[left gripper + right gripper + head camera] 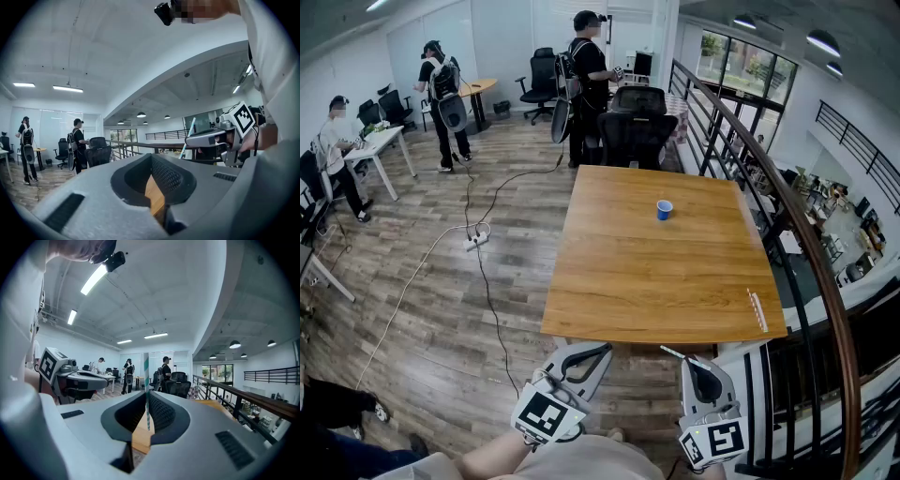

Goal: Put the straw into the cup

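A small blue cup (665, 209) stands upright on the wooden table (628, 281), past its middle. Both grippers hang below the table's near edge, well short of the cup. My right gripper (689, 362) is shut on a thin teal-and-white striped straw (146, 380), which stands upright between its jaws and pokes out to the left as the straw (672, 353) in the head view. My left gripper (602, 351) is shut with nothing in it. The left gripper view shows the right gripper (220, 136) with the straw (190, 133).
More straws (757, 310) lie by the table's right front corner. A black office chair (636, 127) stands at the far end. A railing (787, 225) runs along the right side. Cables (478, 244) cross the wood floor at left, and several people stand farther back.
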A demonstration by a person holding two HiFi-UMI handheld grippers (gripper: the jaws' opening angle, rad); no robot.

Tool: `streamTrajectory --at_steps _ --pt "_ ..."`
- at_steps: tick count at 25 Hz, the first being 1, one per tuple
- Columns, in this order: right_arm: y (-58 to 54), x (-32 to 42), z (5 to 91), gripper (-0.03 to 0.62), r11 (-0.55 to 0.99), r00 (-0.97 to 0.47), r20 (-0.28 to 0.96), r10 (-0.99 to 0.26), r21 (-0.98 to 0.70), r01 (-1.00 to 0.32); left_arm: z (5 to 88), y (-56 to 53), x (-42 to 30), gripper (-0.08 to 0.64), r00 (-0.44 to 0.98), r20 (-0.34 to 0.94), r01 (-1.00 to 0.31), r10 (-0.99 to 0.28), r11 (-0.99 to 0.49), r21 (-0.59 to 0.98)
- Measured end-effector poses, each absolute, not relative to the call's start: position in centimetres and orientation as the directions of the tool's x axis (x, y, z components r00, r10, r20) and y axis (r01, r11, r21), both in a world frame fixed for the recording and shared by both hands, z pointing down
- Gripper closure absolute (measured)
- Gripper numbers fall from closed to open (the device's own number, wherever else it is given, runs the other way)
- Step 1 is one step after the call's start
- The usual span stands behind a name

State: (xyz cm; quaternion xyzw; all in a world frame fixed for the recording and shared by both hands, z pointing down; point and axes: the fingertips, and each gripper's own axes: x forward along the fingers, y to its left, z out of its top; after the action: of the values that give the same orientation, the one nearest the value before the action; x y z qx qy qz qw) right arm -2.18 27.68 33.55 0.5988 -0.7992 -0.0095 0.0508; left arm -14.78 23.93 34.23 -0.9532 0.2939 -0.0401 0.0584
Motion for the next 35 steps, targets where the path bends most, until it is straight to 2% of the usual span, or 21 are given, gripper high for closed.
streamTrajectory --at_steps 17,35 --pt "28.4 -1.0 33.7 0.558 0.281 -0.278 0.061 -0.959 0.037 -0.959 35.0 24.0 -13.8 0.548 0.819 0.057 -0.561 -0.571 -0.818 -0.130" --pt "30.4 2.9 35.3 0.558 0.312 -0.313 0.053 -0.948 -0.024 -0.950 35.7 25.6 -9.1 0.548 0.809 0.071 -0.570 -0.583 -0.809 -0.144"
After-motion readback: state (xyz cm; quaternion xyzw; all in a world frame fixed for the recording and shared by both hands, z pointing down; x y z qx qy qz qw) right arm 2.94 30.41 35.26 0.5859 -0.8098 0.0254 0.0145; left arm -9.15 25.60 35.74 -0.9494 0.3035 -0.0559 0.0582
